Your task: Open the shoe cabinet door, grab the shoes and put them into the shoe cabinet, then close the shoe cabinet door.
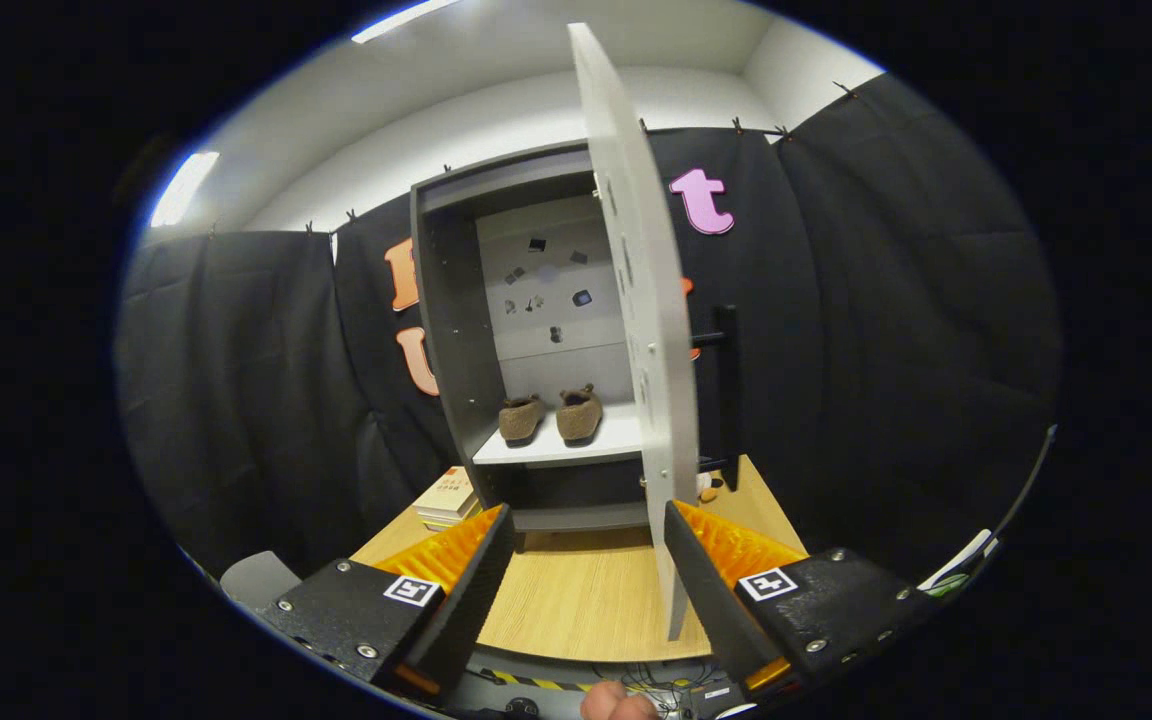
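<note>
The claw (588, 575) gapes wide, door (641, 330) edge at its one o'clock, shoes (551, 415) shelved at twelve.

Readable text: I can make out none.
Book (449, 494) cover: print too small for me to read.

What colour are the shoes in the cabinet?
Brown, seen in the gripper view: the shoes sit beyond the open gripper.

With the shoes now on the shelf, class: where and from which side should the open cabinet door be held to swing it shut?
Grip the door by its free edge, which stands edge-on just ahead of the open hand-held gripper, near its right-hand finger. Come straight on so the fingers straddle the thin panel. The black bar handle sits on its far face, probably harder to reach.
</note>
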### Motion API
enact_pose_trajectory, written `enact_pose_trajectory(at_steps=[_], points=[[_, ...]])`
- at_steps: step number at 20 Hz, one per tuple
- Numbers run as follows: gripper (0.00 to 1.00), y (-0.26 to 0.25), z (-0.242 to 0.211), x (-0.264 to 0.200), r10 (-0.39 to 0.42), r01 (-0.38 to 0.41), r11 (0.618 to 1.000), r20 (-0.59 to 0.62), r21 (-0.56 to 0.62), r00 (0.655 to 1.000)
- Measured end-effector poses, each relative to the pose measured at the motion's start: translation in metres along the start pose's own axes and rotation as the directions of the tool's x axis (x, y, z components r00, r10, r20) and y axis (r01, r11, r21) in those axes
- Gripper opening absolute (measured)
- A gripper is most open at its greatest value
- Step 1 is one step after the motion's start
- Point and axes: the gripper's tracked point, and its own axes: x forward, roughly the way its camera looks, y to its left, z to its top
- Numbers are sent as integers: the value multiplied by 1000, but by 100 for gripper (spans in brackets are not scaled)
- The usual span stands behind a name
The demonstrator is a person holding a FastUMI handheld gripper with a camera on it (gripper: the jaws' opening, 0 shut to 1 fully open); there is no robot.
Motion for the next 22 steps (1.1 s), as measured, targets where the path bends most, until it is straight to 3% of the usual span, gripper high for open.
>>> enact_pose_trajectory(at_steps=[10,22], points=[[95,-98,34,28,-52,49,998,82,32,995],[93,-54,35,56,-30,32,999,75,-16,997]])
